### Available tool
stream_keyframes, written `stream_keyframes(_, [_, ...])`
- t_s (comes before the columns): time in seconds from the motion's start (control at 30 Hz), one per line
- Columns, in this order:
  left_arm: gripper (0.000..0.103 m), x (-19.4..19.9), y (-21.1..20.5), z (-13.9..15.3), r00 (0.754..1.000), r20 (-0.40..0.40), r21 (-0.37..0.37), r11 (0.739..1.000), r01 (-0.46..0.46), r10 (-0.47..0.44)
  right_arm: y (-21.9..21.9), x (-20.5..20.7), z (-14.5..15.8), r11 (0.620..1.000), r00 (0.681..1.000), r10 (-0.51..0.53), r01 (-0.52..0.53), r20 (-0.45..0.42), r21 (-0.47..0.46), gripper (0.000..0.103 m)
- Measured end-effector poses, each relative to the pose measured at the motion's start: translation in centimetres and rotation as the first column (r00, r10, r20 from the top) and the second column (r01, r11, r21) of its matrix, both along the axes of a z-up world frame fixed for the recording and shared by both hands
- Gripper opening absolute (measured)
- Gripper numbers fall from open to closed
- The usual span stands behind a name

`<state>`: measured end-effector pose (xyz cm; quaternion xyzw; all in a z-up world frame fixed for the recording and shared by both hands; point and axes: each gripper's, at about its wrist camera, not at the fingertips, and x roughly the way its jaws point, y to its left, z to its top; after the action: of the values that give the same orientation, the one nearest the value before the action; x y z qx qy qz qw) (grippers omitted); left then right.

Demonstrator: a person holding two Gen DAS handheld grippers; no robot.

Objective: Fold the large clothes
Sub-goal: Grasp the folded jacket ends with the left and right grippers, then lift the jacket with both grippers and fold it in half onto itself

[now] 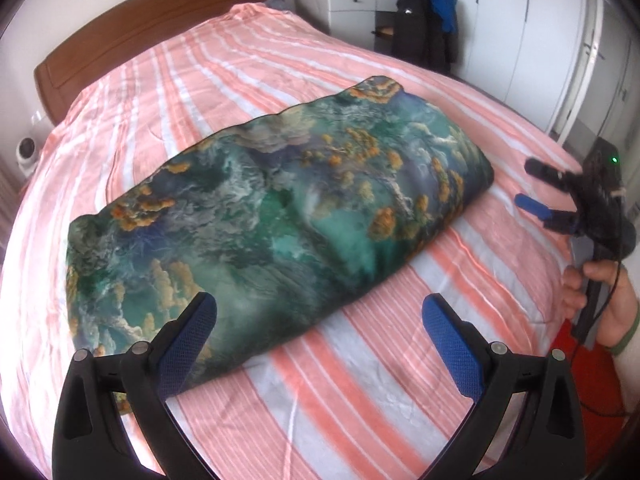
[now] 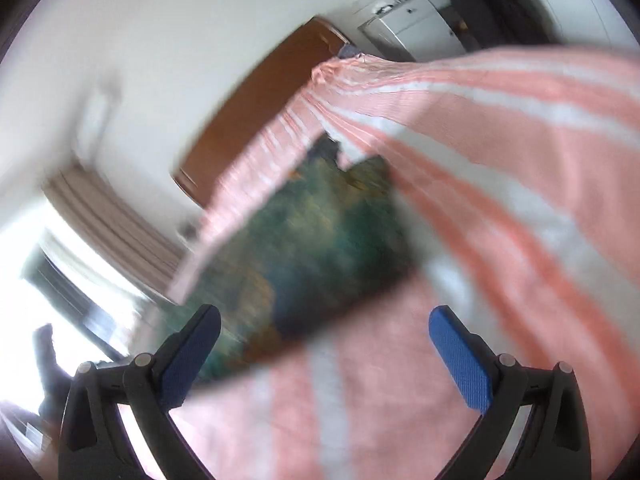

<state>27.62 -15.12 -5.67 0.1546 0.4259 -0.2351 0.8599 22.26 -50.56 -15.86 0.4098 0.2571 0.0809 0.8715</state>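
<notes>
A large folded cloth [image 1: 272, 216] with a green, blue and orange landscape print lies across the pink and white striped bed [image 1: 400, 380]. My left gripper [image 1: 320, 316] is open and empty, just above the cloth's near edge. My right gripper [image 1: 528, 184] is open and empty, held off the cloth's right end. In the blurred right wrist view the right gripper [image 2: 324, 328] is open over the cloth [image 2: 320, 240] and the striped bed [image 2: 520, 200].
A wooden headboard [image 1: 132, 32] stands at the far end of the bed. A white cabinet [image 1: 352, 4], a chair with dark and blue clothes [image 1: 424, 20] and white wardrobes [image 1: 540, 40] stand behind. A small white device [image 1: 27, 152] sits at the left.
</notes>
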Motion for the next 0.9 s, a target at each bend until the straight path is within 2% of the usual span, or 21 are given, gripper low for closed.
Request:
stream_keyframes(0.07, [0.102, 0.7, 0.0, 0.6, 1.0, -0.007, -0.008, 1.0, -0.012, 0.012, -0.4, 2.5, -1.2, 0.991, 0.999, -0.013, 0.019, -0.044, 0.131, 0.103])
stream_keyframes(0.1, [0.102, 1.1, 0.0, 1.2, 1.0, -0.008, -0.019, 1.0, -0.009, 0.008, -0.7, 4.0, -2.2, 0.981, 0.996, -0.046, 0.06, -0.082, 0.183, 0.103])
stream_keyframes(0.13, [0.102, 1.4, -0.2, 1.8, 1.0, -0.006, -0.026, 1.0, -0.002, 0.002, -0.8, 4.9, -2.6, 0.977, 0.993, -0.066, 0.085, -0.101, 0.198, 0.102])
stream_keyframes(0.2, [0.102, 2.1, -0.9, 3.3, 1.0, 0.017, -0.025, 1.0, 0.016, -0.015, -1.1, 7.2, -3.9, 0.962, 0.984, -0.119, 0.148, -0.134, 0.228, 0.088])
stream_keyframes(0.23, [0.102, 2.5, -1.4, 3.9, 0.999, 0.03, -0.023, 0.999, 0.025, -0.024, -1.3, 7.6, -4.2, 0.957, 0.978, -0.142, 0.176, -0.155, 0.23, 0.064])
stream_keyframes(0.27, [0.102, 3.1, -1.9, 4.7, 0.998, 0.042, -0.022, 0.999, 0.037, -0.036, -1.2, 7.9, -4.1, 0.956, 0.971, -0.165, 0.2, -0.171, 0.214, 0.054])
stream_keyframes(0.3, [0.102, 3.6, -2.4, 5.6, 0.998, 0.047, -0.027, 0.998, 0.048, -0.047, -0.8, 7.9, -3.2, 0.966, 0.976, -0.168, 0.191, -0.135, 0.173, 0.048])
stream_keyframes(0.33, [0.102, 4.3, -3.1, 6.4, 0.997, 0.043, -0.042, 0.997, 0.067, -0.065, 0.0, 7.7, -1.7, 0.981, 0.984, -0.159, 0.167, -0.085, 0.103, 0.036])
stream_keyframes(0.4, [0.103, 5.8, -5.1, 7.7, 0.989, -0.022, -0.1, 0.985, 0.142, -0.144, 1.9, 7.2, 1.3, 0.992, 0.993, -0.119, 0.119, 0.0, -0.044, 0.033])
stream_keyframes(0.47, [0.103, 7.6, -7.4, 8.1, 0.963, -0.13, -0.162, 0.963, 0.216, -0.238, 4.6, 6.5, 4.5, 0.975, 0.995, -0.052, 0.069, 0.083, -0.21, 0.031])
stream_keyframes(0.57, [0.103, 10.2, -10.4, 8.1, 0.934, -0.222, -0.213, 0.949, 0.233, -0.279, 8.9, 6.1, 8.1, 0.909, 0.984, 0.054, 0.022, 0.17, -0.416, 0.03])
stream_keyframes(0.63, [0.102, 11.4, -11.4, 7.8, 0.92, -0.269, -0.215, 0.949, 0.231, -0.285, 11.6, 5.8, 9.3, 0.848, 0.972, 0.122, 0.001, 0.199, -0.529, 0.03])
stream_keyframes(0.67, [0.102, 11.9, -11.7, 7.6, 0.915, -0.288, -0.209, 0.951, 0.228, -0.283, 13.4, 5.5, 9.8, 0.805, 0.963, 0.17, -0.013, 0.21, -0.593, 0.03])
stream_keyframes(0.7, [0.102, 12.4, -11.8, 7.4, 0.915, -0.301, -0.196, 0.956, 0.218, -0.27, 14.5, 5.4, 9.9, 0.777, 0.957, 0.197, -0.019, 0.215, -0.629, 0.029])
stream_keyframes(0.8, [0.102, 12.8, -11.8, 6.9, 0.926, -0.307, -0.128, 0.974, 0.186, -0.218, 18.3, 4.7, 9.9, 0.661, 0.932, 0.296, -0.042, 0.209, -0.749, 0.028])
stream_keyframes(0.83, [0.102, 12.7, -11.9, 6.7, 0.931, -0.307, -0.09, 0.98, 0.178, -0.197, 19.8, 4.5, 9.7, 0.605, 0.923, 0.328, -0.041, 0.201, -0.795, 0.028])
stream_keyframes(0.87, [0.102, 12.4, -12.1, 6.6, 0.937, -0.301, -0.043, 0.984, 0.174, -0.179, 21.0, 4.5, 9.6, 0.565, 0.917, 0.348, -0.039, 0.195, -0.824, 0.027])
stream_keyframes(0.9, [0.103, 12.0, -12.5, 6.2, 0.945, -0.285, 0.016, 0.985, 0.174, -0.162, 21.8, 4.2, 9.3, 0.54, 0.913, 0.361, -0.038, 0.19, -0.841, 0.027])
